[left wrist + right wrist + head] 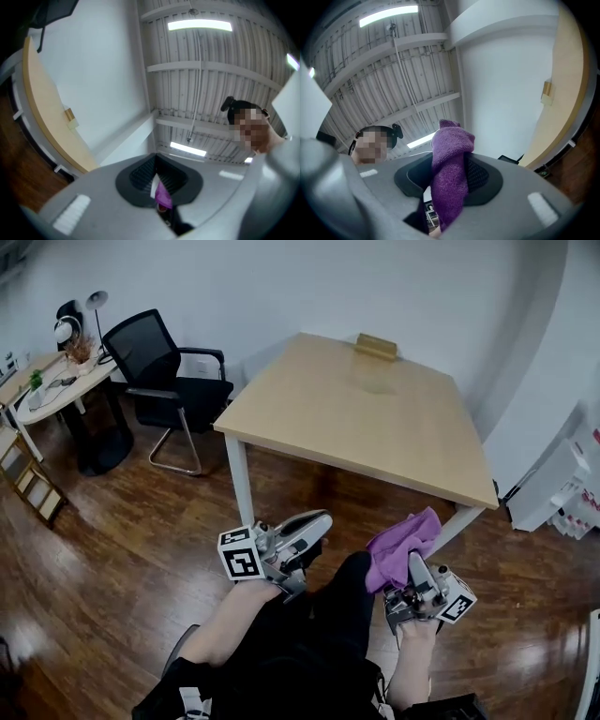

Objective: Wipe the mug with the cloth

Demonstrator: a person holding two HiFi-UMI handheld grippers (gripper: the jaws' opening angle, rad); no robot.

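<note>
Grips a purple cloth (451,140) in the right gripper (449,180), jaws pressed on it, with a fold poking up past the tips. Points up toward ceiling lights (389,15). Has a table (567,108) to the claw's right and a person (396,131) to its left.

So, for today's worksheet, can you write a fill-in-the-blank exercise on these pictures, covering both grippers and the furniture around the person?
1. The right gripper is shut on a cloth whose colour is ____.
2. The left gripper, its jaws together, holds ____.
3. In the head view, left of the wooden table, stands a black ____.

Missing words: purple; nothing; chair.
</note>
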